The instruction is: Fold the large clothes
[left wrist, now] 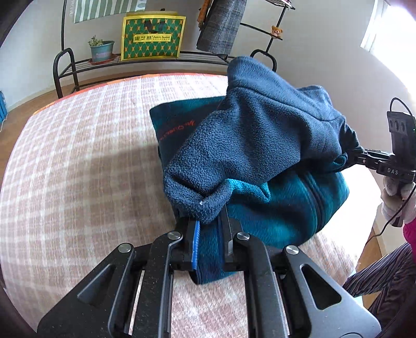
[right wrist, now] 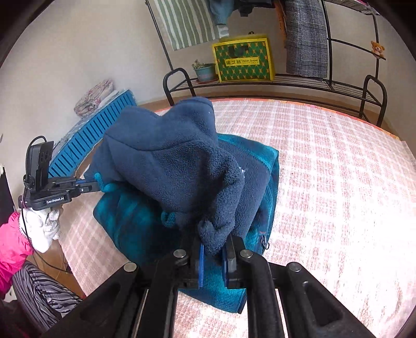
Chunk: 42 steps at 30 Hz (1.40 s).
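Fleece jacket (left wrist: 280,197), teal body with navy upper part, lies partly folded on a bed (left wrist: 78,156) under a pink-and-white plaid cover. Teal lower layer sits flat on the cover; navy portion is lifted above it in a raised hump, strung between the two tools. Orange lettering shows on the teal panel at the far side; a dark zipper runs down the near teal face.

Left hand-held gripper (left wrist: 208,228): jaws clenched on a bunched navy edge of the fleece, blue pad visible against the cloth. Seen from the right wrist view, the same tool (right wrist: 97,186) pinches the fabric at the left, held by a white-gloved hand (right wrist: 43,228) with a pink sleeve.

Right hand-held gripper (right wrist: 213,249): jaws clamped on a navy fold, teal layer just below. From the left view it (left wrist: 351,156) grips the fleece at the right edge.

Behind the bed: black metal rack (left wrist: 161,58), potted plant (left wrist: 101,49), yellow-green bag (left wrist: 152,36), hanging plaid garment (left wrist: 221,23), small teddy bear (left wrist: 276,31). Blue slatted crate (right wrist: 91,140) at left in the right wrist view.
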Each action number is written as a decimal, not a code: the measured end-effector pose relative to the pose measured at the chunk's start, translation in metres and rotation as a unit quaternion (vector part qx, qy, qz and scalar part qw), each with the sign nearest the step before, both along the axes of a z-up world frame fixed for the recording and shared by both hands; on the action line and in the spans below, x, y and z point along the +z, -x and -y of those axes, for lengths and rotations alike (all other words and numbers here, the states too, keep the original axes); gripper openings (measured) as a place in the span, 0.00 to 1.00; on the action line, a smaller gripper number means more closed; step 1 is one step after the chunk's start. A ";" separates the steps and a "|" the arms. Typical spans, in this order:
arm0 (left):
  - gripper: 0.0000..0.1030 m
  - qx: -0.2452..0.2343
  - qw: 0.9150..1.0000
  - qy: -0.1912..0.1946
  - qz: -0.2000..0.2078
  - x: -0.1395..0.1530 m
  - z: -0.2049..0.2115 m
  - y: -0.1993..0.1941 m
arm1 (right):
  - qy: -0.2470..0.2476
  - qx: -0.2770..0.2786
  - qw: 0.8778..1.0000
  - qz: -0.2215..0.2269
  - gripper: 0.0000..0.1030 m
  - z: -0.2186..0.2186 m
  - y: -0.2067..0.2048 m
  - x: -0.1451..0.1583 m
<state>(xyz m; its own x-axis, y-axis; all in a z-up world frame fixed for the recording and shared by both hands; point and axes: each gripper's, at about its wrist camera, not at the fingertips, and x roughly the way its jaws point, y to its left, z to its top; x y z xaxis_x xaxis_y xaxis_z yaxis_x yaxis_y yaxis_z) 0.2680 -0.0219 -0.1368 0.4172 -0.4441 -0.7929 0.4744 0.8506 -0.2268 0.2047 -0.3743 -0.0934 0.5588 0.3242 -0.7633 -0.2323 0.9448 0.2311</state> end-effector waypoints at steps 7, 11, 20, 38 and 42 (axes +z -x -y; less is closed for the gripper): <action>0.09 0.008 1.000 -0.001 -0.007 0.018 -0.047 0.039 | 0.001 0.023 1.000 0.014 0.24 0.011 0.038 0.019; 0.09 0.057 0.997 0.045 0.000 0.045 -0.075 0.027 | -0.053 0.001 0.998 0.039 0.28 0.024 0.044 0.038; 0.23 0.099 0.988 0.113 -0.036 0.057 -0.032 -0.068 | -0.204 -0.036 0.978 0.042 0.59 0.014 0.003 0.042; 0.33 0.033 0.991 0.105 -0.078 0.032 -0.017 0.039 | -0.171 -0.059 0.983 0.002 0.66 0.045 0.067 0.011; 0.51 0.124 0.979 0.128 -0.101 0.022 -0.048 0.011 | -0.228 -0.113 0.966 -0.041 0.67 0.065 0.055 -0.015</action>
